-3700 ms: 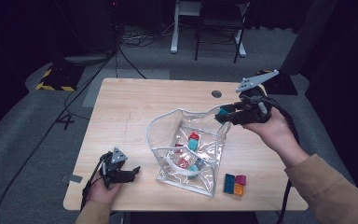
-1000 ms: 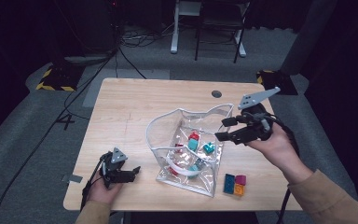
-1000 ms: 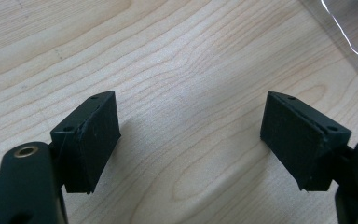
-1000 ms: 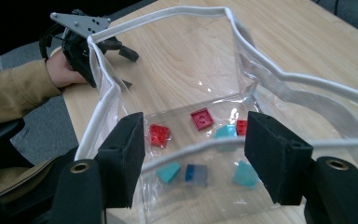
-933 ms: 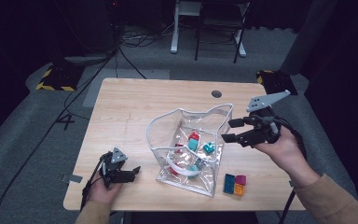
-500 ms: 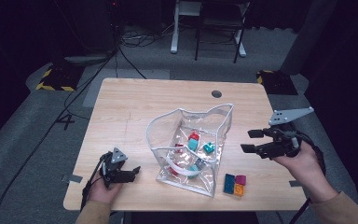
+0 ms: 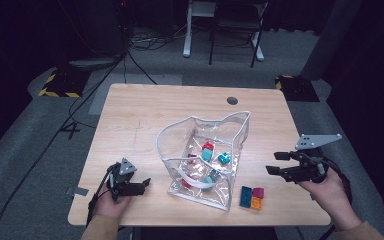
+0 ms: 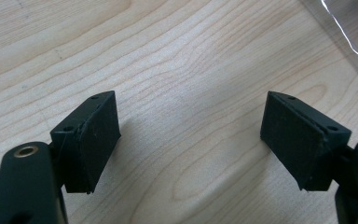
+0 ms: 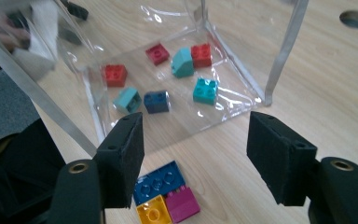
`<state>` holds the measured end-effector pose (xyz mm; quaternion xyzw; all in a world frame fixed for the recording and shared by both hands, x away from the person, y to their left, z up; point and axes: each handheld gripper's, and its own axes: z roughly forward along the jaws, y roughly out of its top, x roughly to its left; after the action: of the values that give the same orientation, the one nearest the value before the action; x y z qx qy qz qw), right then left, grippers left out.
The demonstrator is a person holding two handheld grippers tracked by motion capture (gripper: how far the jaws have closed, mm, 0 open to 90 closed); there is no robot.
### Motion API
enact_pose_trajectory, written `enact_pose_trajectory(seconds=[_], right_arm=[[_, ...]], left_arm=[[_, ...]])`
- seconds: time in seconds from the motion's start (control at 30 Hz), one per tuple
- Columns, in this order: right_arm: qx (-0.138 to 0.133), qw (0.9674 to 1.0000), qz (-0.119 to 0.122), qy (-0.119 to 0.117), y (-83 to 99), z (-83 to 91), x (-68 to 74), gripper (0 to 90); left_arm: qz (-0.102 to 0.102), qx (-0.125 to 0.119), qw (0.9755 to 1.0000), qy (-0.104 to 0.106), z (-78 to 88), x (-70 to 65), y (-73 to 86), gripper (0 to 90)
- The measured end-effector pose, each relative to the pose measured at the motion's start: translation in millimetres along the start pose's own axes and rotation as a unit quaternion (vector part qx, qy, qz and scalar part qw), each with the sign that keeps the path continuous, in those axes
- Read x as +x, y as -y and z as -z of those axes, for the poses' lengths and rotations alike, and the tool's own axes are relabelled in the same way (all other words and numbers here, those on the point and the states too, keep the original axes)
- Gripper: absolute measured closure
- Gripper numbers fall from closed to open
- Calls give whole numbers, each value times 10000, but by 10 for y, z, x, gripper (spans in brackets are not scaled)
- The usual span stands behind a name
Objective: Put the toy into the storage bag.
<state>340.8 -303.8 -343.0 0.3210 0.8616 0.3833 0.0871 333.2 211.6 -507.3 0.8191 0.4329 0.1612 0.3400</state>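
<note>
Bag [image 7: 200,150] wall beside loose bricks [image 7: 251,197].

Wooden bench [image 7: 145,120] carries a round cable hole [image 7: 232,100] near its far edge. Behind it: chair [image 7: 235,22], floor cables [image 7: 145,42], hazard-striped tape [image 7: 50,85].

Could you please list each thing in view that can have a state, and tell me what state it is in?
Clear bag: upright on the table, mouth open, bricks inside.
Bricks in the bag: loose on its bottom, red, teal and blue.
Brick cluster: on the table outside the bag, blue, yellow and magenta pieces side by side.
Left tool: open, nothing between its jaws, low over bare wood.
Right tool: open, empty, above the brick cluster.
</note>
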Motion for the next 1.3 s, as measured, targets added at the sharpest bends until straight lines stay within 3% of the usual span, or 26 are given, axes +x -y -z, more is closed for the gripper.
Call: enact_pose_trajectory(seconds=[0.3, 0.43, 0.63, 0.97, 1.3], right_arm=[[322, 9993, -179, -25, 441, -374, -60, 411], [418, 9989, -212, -95, 538, -473, -52, 421], [698, 9974, -150, -15, 716, -685, -14, 434], [951, 9952, -218, -9, 861, -831, -63, 453], [1071, 9932, -365, 269, 937, -872, -188, 479]], left_arm=[[-1, 1, 10000, -5, 0, 0, 0, 200], [-1, 0, 10000, -4, 0, 0, 0, 200], [0, -1, 10000, -3, 0, 0, 0, 200], [0, 1, 10000, -3, 0, 0, 0, 200], [0, -1, 10000, -4, 0, 0, 0, 200]])
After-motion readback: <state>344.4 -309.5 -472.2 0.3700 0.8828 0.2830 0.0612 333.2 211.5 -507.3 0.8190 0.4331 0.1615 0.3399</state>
